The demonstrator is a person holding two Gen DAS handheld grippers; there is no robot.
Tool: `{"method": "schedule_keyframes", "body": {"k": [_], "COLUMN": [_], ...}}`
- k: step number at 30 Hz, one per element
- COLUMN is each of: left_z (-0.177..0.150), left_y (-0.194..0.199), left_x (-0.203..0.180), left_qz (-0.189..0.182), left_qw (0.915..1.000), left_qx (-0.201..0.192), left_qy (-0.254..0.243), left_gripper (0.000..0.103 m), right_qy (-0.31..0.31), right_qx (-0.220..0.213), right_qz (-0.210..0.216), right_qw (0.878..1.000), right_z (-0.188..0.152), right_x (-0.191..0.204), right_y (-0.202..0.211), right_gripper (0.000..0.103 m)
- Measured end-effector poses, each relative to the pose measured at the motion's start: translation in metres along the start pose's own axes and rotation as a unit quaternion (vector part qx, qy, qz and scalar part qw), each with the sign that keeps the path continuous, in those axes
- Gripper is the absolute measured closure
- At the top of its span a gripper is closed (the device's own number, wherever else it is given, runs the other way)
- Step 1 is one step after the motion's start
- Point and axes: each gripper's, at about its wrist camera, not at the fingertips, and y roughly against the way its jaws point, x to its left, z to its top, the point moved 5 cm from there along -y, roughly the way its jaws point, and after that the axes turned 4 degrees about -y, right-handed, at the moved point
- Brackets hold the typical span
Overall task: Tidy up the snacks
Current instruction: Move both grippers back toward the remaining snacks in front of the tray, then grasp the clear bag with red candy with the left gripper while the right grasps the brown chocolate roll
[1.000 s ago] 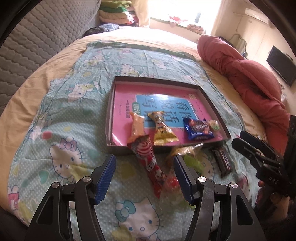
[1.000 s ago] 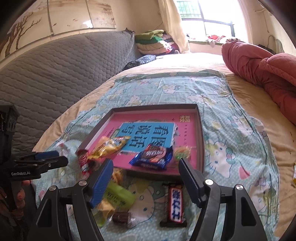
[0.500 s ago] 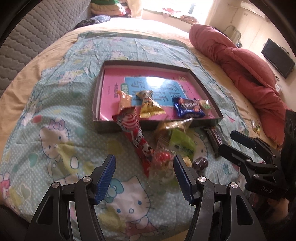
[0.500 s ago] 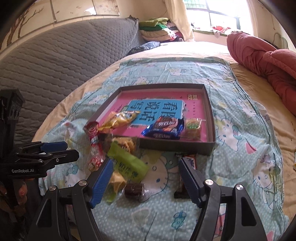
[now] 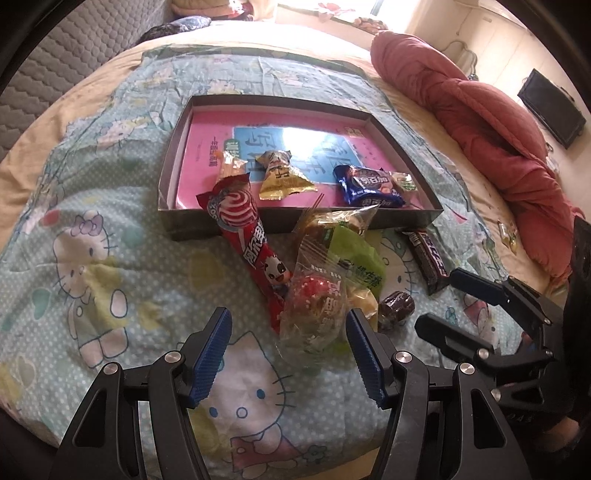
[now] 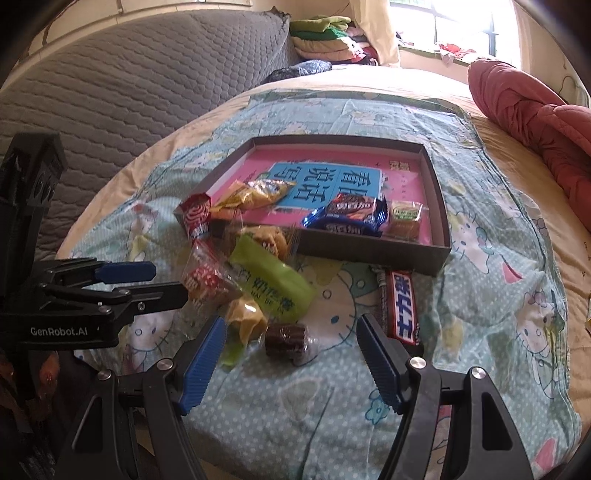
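Left tool [image 6: 122, 282], marked "GenRobot.AI", and right tool [image 6: 291, 363]: both open, empty, now lower and closer over snack pile [image 5: 332, 280] near bed's near edge. Box [image 6: 436, 184] behind pile holds blue wrapped biscuit [image 6: 351, 214].

Daylight from window [image 6: 461, 33] at far end, blown out. Glare patch on box [image 5: 295, 144] bottom. Fisheye bends edges, dark corners. Focus sharp, shadows soft.
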Motion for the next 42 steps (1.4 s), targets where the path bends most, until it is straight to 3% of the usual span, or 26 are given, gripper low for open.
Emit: {"method": "schedule_keyframes", "body": {"k": [11, 13, 18, 24, 29, 32, 42], "left_z": [-0.002, -0.002, -0.001, -0.001, 0.0, 0.0, 0.001], "left_y": [-0.01, -0.013, -0.016, -0.018, -0.022, -0.024, -0.029], "left_x": [0.005, 0.004, 0.005, 0.004, -0.003, -0.007, -0.008], "left_qz": [-0.021, -0.019, -0.019, -0.023, -0.03, -0.035, -0.035], "left_qw": [0.9997, 0.9997, 0.9998, 0.9996, 0.9994, 0.9993, 0.9992], "left_qx": [0.008, 0.011, 0.01, 0.012, 0.015, 0.014, 0.018], "left_qy": [0.009, 0.008, 0.007, 0.006, 0.0, -0.005, -0.006], "left_gripper": [0.037, 0.037, 0.037, 0.038, 0.047, 0.06, 0.062], "right_qy": [0.01, 0.013, 0.021, 0.02, 0.041, 0.037, 0.037], "right_qx": [0.029, 0.032, 0.045, 0.05, 0.056, 0.055, 0.056], "right_qz": [-0.011, -0.013, -0.018, -0.025, -0.037, -0.029, -0.022], "right_qw": [0.999, 0.999, 0.999, 0.998, 0.997, 0.997, 0.997], "right_z": [-0.01, -0.011, -0.013, -0.012, -0.012, -0.01, -0.008], "right_x": [0.002, 0.003, 0.004, 0.0, 0.004, 0.002, 0.001], "right_y": [-0.02, -0.024, -0.036, -0.042, -0.055, -0.057, -0.057], "right_gripper": [0.031, 0.033, 0.05, 0.051, 0.054, 0.056, 0.06]}}
